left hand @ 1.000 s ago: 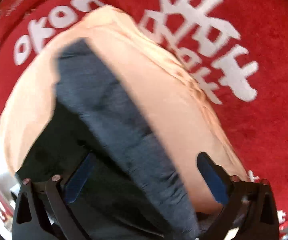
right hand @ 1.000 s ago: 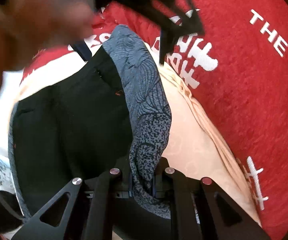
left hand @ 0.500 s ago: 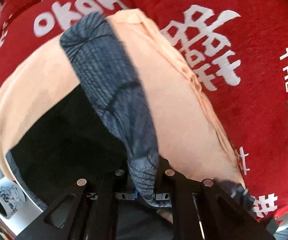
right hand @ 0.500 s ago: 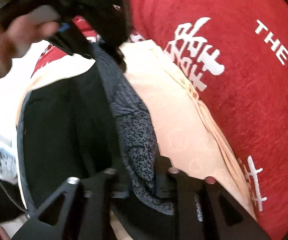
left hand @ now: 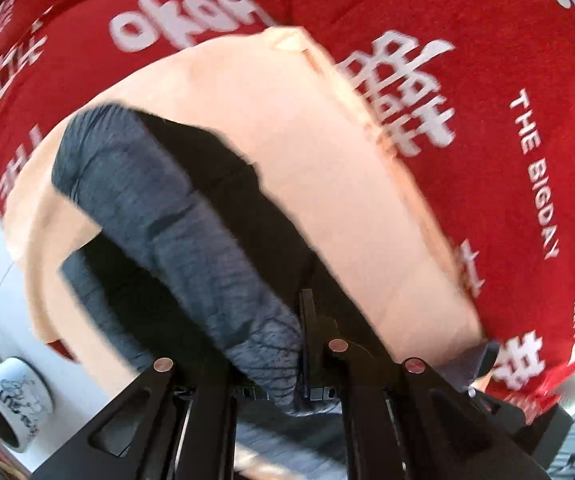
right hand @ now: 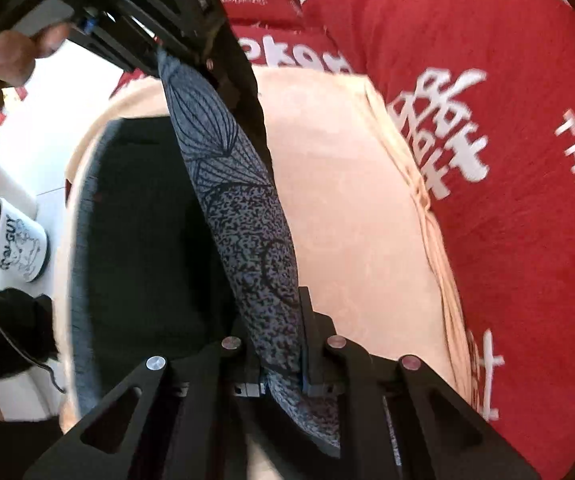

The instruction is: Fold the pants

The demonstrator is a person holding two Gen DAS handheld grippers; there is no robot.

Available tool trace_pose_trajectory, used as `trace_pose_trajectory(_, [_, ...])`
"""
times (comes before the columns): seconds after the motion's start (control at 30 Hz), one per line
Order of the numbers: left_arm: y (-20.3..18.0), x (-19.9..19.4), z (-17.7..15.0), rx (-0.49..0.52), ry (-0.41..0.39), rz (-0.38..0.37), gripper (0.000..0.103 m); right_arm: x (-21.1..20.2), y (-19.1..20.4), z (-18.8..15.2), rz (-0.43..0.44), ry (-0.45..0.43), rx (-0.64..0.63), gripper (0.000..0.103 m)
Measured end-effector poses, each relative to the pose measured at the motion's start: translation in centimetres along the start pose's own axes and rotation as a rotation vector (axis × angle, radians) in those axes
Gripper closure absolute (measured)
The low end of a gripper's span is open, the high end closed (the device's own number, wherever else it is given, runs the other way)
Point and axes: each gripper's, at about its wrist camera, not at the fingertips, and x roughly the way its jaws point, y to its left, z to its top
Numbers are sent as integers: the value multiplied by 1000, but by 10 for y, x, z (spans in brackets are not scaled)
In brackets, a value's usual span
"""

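**Both tools pinching the pants' edge, mid-fold over the bed**

The pants point(right hand: 239, 208) hang as a grey patterned band with a black inner side, stretched between the two tools above a peach cloth point(right hand: 351, 208) that lies on a red blanket point(right hand: 487, 60) with white lettering, apparently a bed. The lower part of the garment sags dark against the peach cloth on the left side of the right wrist view; how much of it rests there cannot be told.

The right tool point(right hand: 281, 354) has its jaws narrowed onto the band, the fabric squeezed between them; its jaws have just been closing onto that fabric. The left tool point(left hand: 273, 368) is clamped tight on the other end of the same edge, and it also shows at the top of the right wrist view with a hand point(right hand: 3, 60) gripping it. A white mug point(right hand: 15, 240) stands on a pale surface off to the left, well clear of the cloth.

The step looks like carrying a lifted edge across to make a fold. Next, both tools likely need to travel together, keeping the band taut, then lower it so the edges line up before letting go. Uneven tension could twist the fold.
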Motion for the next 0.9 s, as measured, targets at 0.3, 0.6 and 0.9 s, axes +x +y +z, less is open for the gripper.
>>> trace_pose_trajectory(0.3, [105, 59, -22, -96, 150, 25, 92, 50, 130, -9, 30, 128, 65, 90])
trace_pose_trajectory(0.6, [93, -14, -36, 162, 171, 95, 92, 68, 146, -17, -31, 176, 133, 85])
trace_pose_trajectory(0.9, [25, 2, -27, 314, 189, -24, 92, 45, 142, -8, -37, 216, 311, 45])
